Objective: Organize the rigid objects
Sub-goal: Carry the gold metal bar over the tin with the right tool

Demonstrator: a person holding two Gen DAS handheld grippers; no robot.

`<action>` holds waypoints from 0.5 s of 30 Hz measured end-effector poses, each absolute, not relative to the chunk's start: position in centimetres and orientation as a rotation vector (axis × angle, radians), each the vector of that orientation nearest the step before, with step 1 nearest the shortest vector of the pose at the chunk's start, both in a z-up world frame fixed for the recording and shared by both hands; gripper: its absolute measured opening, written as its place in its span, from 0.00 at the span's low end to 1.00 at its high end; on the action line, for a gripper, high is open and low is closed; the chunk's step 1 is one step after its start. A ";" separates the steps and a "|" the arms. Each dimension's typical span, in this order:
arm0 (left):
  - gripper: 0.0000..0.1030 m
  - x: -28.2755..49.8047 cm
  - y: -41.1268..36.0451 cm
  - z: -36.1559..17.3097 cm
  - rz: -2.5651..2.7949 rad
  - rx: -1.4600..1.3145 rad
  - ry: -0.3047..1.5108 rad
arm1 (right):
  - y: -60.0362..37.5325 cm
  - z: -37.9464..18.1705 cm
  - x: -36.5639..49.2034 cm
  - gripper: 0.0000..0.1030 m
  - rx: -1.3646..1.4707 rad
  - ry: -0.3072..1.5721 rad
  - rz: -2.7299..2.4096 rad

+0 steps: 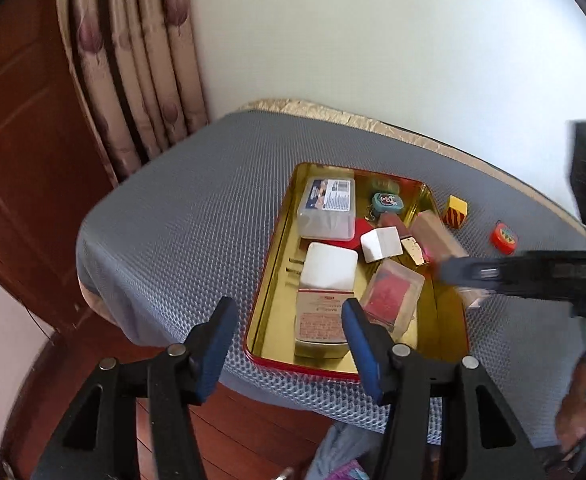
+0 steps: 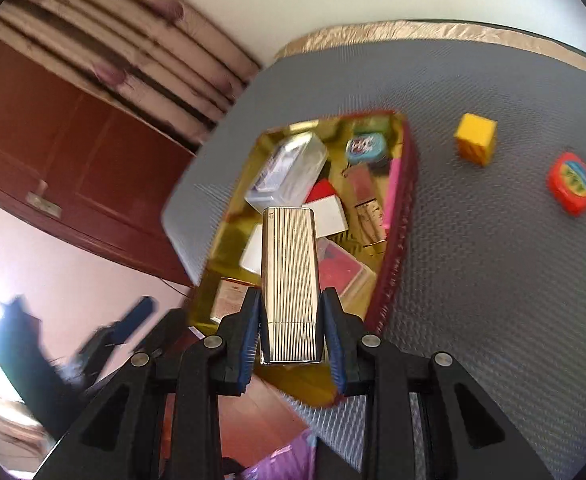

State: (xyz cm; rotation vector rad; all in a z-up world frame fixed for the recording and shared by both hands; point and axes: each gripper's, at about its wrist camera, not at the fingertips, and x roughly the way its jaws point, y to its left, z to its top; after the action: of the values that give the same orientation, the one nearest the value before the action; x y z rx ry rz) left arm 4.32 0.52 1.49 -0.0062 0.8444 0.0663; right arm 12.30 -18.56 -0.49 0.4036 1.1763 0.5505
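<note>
A gold tin with a red rim (image 1: 265, 272) (image 2: 397, 240) lies on the grey mat and holds several small things: a clear plastic box (image 1: 327, 208) (image 2: 289, 172), a white cube (image 1: 381, 244), a white-lidded box (image 1: 327, 280) and a teal case (image 1: 387, 202) (image 2: 367, 146). My left gripper (image 1: 289, 332) hangs open over the tin's near end, nothing between its fingers. My right gripper (image 2: 293, 320) is shut on a ribbed silver case (image 2: 291, 280), held above the tin. In the left wrist view the right gripper (image 1: 453, 270) shows blurred at the tin's right side.
A yellow striped block (image 1: 456, 211) (image 2: 476, 139) and a red round case (image 1: 504, 236) (image 2: 573, 188) lie on the mat right of the tin. The mat covers a small table by a white wall. Curtains and a dark wooden door stand to the left.
</note>
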 end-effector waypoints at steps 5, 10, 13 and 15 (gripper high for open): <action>0.54 3.8 0.0 1.7 0.072 0.038 0.795 | -16.3 -2.2 13.2 0.27 0.383 1.210 0.536; 0.54 4.1 0.4 1.0 0.053 0.024 0.830 | -15.1 -2.8 13.4 0.27 0.341 1.218 0.515; 0.54 4.1 0.3 0.8 0.054 0.032 0.836 | -14.1 -2.6 13.7 0.28 0.323 1.212 0.507; 0.54 4.0 0.3 0.7 0.056 0.032 0.839 | -13.9 -2.1 13.8 0.30 0.332 1.194 0.502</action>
State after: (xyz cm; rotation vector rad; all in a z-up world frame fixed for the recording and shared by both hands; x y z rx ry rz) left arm 4.01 0.32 0.74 0.0324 0.8392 0.0561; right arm 13.78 -13.92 -2.11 0.3319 1.1942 0.5025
